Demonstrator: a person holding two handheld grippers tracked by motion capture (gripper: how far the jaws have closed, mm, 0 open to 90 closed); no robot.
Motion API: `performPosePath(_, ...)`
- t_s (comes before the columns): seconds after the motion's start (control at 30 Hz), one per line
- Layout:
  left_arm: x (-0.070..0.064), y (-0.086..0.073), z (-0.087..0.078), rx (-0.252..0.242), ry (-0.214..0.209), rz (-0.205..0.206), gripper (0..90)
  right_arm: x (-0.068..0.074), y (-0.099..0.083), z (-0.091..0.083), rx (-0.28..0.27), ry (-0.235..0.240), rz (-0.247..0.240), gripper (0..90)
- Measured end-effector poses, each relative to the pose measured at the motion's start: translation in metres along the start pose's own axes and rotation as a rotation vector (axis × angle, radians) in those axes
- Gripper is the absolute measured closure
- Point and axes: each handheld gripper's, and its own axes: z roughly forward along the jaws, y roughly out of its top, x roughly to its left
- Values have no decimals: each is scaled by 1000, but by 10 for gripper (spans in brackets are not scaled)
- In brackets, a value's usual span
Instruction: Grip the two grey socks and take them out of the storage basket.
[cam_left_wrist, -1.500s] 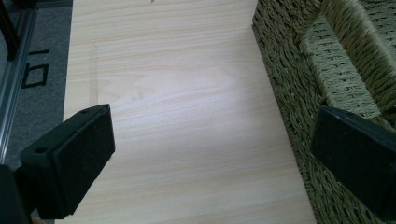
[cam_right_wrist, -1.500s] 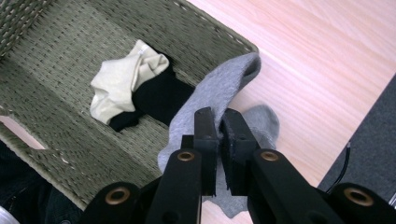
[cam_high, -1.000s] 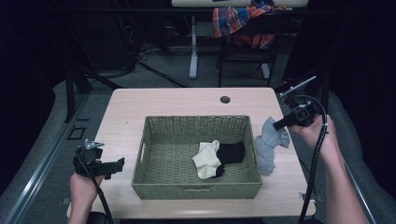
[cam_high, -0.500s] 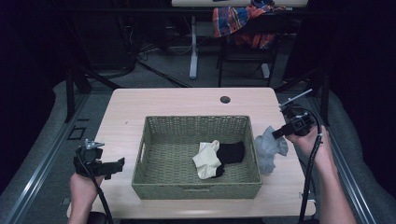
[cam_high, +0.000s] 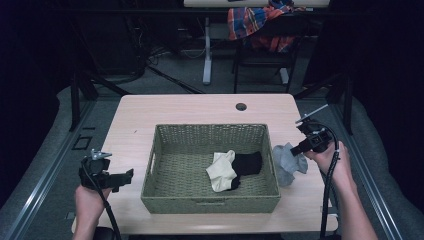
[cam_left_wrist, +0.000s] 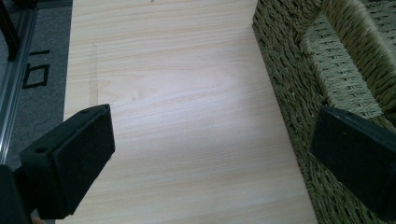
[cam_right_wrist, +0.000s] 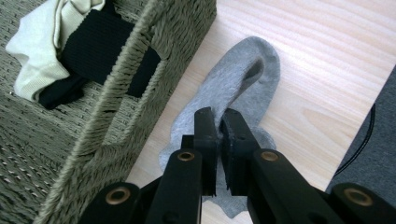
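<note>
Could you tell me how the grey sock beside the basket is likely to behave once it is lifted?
The grey sock lies crumpled and folded on the table, so it will probably droop limply from the right claw, which is pinching a fold of it. Its fuzzy knit looks light and unlikely to slip. A trailing end might snag the wicker basket rim.

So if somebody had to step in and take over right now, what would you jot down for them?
Right gripper: shut on the grey sock, which lies on the table just outside the basket's right wall.
Left gripper: open, holding nothing, over bare table left of the basket.
Done: a cream sock and a black sock lie in the basket.
Left: probably lift the grey sock over the wall and drop it in.
</note>
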Motion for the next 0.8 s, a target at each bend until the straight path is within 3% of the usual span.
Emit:
performPosePath(0.13, 0, 0, 0, 0, -1, -1, 2, -1, -2, 9, 13, -9, 10, 861)
performPosePath(0.27, 0, 0, 0, 1, -2, 1, 2, -4, -5, 23, 23, -22, 50, 861)
performPosePath(0.3, 0, 0, 0, 1, -2, 2, 2, -8, -5, 26, 55, -14, 40, 861)
performPosePath(0.37, 0, 0, 0, 2, -1, 3, 3, -10, -6, 32, 68, -15, 43, 860)
performPosePath(0.47, 0, 0, 0, 2, -2, 2, 2, -11, -8, 41, 55, -15, 64, 860)
performPosePath(0.53, 0, 0, 0, 2, -4, 3, 2, -14, -7, 46, 78, -13, 52, 858)
performPosePath(0.57, 0, 0, 0, 3, -4, 3, 2, -15, -9, 50, 64, -16, 68, 853)
performPosePath(0.6, 0, 0, 0, 3, -4, 3, 2, -17, -8, 51, 86, -20, 65, 846)
performPosePath(0.67, 0, 0, 0, 6, -6, 4, 2, -19, -10, 58, 73, -11, 90, 839)
performPosePath(0.8, -1, 0, 0, 0, -6, 5, 2, -24, -13, 70, 95, -7, 108, 817)
